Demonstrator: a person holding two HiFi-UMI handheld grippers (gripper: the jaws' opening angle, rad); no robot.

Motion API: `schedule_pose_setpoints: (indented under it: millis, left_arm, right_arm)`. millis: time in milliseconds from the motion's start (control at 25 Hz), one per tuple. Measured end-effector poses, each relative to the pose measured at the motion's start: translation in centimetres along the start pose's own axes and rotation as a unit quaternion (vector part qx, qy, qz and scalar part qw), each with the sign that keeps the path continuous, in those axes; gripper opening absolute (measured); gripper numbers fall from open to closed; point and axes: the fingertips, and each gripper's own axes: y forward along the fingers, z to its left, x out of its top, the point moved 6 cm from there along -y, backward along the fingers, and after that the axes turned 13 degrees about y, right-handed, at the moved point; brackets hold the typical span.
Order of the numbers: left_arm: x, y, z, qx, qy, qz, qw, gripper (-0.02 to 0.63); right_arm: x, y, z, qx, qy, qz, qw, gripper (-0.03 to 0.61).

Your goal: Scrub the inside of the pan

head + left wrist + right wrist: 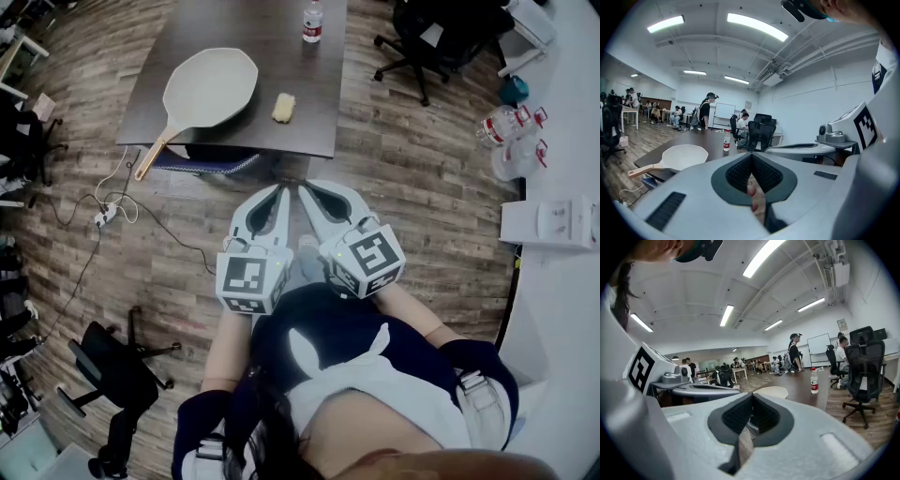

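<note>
A white pan (pixel 211 86) with a wooden handle (pixel 150 157) lies on the dark table (pixel 309 131), its handle sticking out past the near left edge. A yellowish sponge (pixel 283 108) rests to the right of the pan. Both grippers hang side by side over the floor, close to the person's body and short of the table. The left gripper (pixel 279 192) is shut with nothing in it, and so is the right gripper (pixel 306 190). From the left gripper view the pan (pixel 684 157) shows beyond the shut jaws (pixel 752 158). From the right gripper view the pan (pixel 771 392) lies ahead of the shut jaws (pixel 752 398).
A water bottle (pixel 312 21) stands at the table's far edge. Something blue (pixel 206 161) sits under the table's near edge. Cables (pixel 108 211) trail over the wooden floor at left. Office chairs (pixel 122 370) stand around. A white counter (pixel 562 225) with bottles runs along the right. People stand in the background.
</note>
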Motion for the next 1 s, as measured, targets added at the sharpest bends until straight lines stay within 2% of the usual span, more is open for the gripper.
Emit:
schedule_pose_setpoints:
  millis: [440, 800, 1000]
  left_arm:
    - [-0.3, 2.1, 0.7, 0.004, -0.004, 0.007, 1.0, 0.005]
    - [-0.9, 4.8, 1.4, 0.035, -0.017, 0.006, 0.9992, 0.005]
    - [-1.7, 5.0, 2.3, 0.049, -0.026, 0.015, 0.9983, 0.005]
  right_arm:
    - [0.2, 1.2, -1.9, 0.009, -0.007, 0.006, 1.0, 0.0]
    - [0.1, 3.0, -4.9, 0.037, -0.046, 0.02, 0.998, 0.0]
    - [-0.1, 4.4, -5.0, 0.053, -0.061, 0.036, 0.996, 0.0]
